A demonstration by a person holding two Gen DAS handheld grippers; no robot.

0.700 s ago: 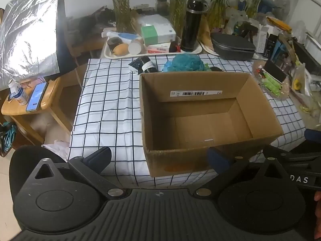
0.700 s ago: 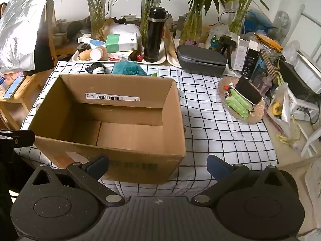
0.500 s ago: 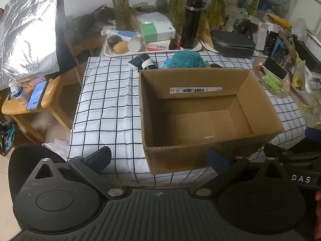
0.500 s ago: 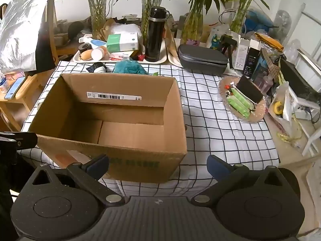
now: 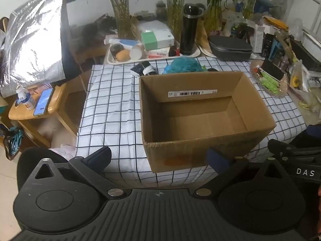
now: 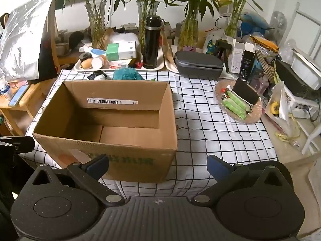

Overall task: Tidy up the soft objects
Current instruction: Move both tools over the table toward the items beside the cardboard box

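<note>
An open, empty cardboard box (image 5: 200, 146) stands on the checked tablecloth (image 5: 112, 104); it also shows in the right wrist view (image 6: 112, 152). A teal soft bundle (image 5: 183, 65) lies just behind the box, seen too in the right wrist view (image 6: 127, 74). A black-and-white rolled soft item (image 5: 143, 70) lies to its left, also in the right wrist view (image 6: 98, 75). My left gripper (image 5: 158, 157) is open and empty in front of the box. My right gripper (image 6: 157, 164) is open and empty at the box's near right corner.
A tray (image 5: 112, 60) of bottles and boxes, a black flask (image 6: 151, 42), plant vases and a grey case (image 6: 197, 62) line the back. A glass plate (image 6: 239, 104) with green packets sits right. A wooden side table (image 5: 40, 108) stands left of the table.
Both grippers have risen and drawn back slightly, so the box sits a little lower in both views. Nothing was grasped.
</note>
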